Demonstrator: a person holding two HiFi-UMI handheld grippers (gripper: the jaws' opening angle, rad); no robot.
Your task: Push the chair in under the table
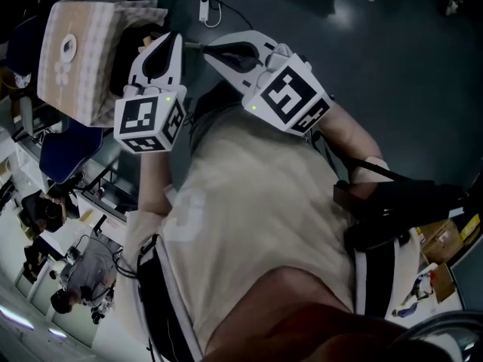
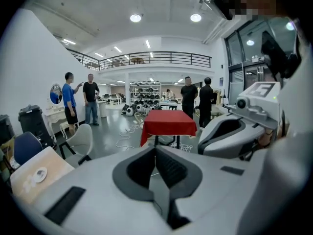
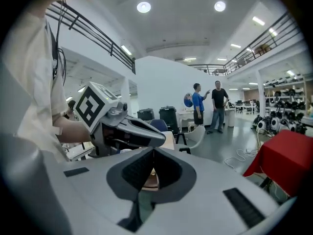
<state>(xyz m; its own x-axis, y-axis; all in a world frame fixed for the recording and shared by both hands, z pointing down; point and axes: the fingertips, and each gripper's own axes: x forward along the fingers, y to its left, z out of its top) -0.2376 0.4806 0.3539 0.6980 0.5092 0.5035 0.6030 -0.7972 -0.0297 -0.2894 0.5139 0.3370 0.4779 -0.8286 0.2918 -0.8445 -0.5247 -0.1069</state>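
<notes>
I hold both grippers close in front of my chest, above the dark floor. My left gripper [image 1: 173, 38] is shut with nothing between its jaws, and so is my right gripper [image 1: 211, 49]. A beige patterned table [image 1: 79, 55] with a white ring on it stands left of the left gripper, with a blue chair [image 1: 68, 149] beside it. The left gripper view shows a red-clothed table [image 2: 168, 121] across the room, a white chair [image 2: 80, 141] at the left and my right gripper [image 2: 230, 131] alongside. In the right gripper view the white chair [image 3: 198, 136] is ahead and the red-clothed table [image 3: 288, 160] is at the right.
A white power strip [image 1: 205, 10] with cables lies on the floor ahead. Two people [image 2: 80, 102] stand at the far left and two more [image 2: 198, 99] behind the red table. Black bins [image 3: 168, 116] stand by the wall. Cardboard boxes [image 1: 441, 240] sit at my right.
</notes>
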